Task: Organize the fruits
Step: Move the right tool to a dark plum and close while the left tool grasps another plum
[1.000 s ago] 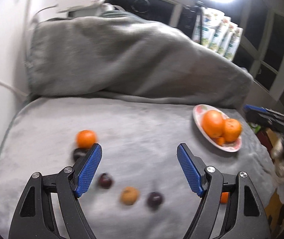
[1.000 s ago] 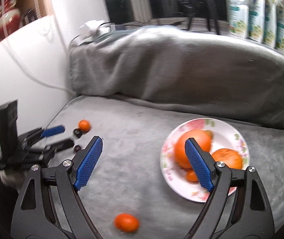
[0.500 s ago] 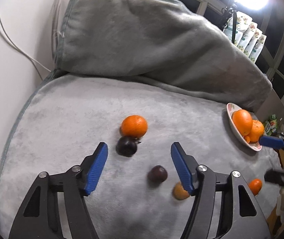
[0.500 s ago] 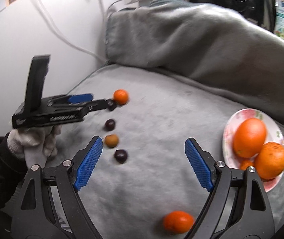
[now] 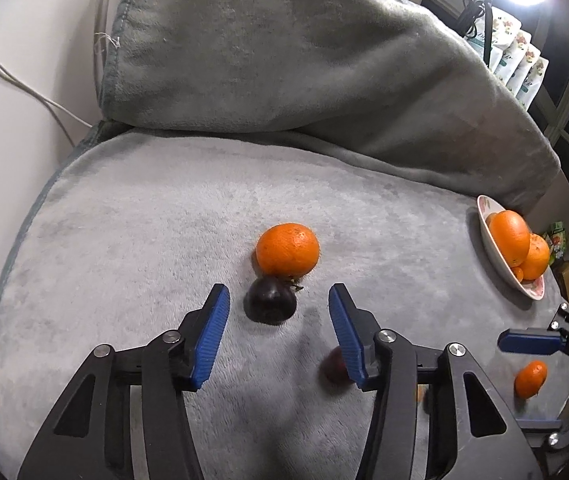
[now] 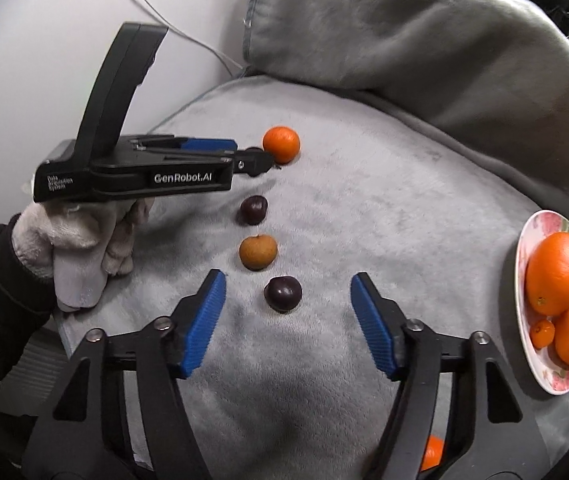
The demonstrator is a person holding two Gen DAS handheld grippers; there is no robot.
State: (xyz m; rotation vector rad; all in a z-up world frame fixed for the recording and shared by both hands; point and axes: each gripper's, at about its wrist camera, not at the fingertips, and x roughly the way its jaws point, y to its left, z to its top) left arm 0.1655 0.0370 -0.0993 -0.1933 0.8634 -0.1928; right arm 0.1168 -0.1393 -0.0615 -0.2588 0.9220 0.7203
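Two oranges [image 6: 555, 274] and a kumquat [image 6: 542, 333] on floral plate [image 6: 540, 364], both grippers' fingers closing, grasping nothing

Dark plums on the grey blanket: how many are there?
3. One lies before the right gripper, one beyond the brown fruit, one touches the mandarin. Others may be hidden.

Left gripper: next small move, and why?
Probably ease the left gripper forward and down so its closing jaws straddle the dark round plum. The plum sits just past the blue fingertips, touching the loose orange mandarin behind it, and nothing lies between the pads yet.
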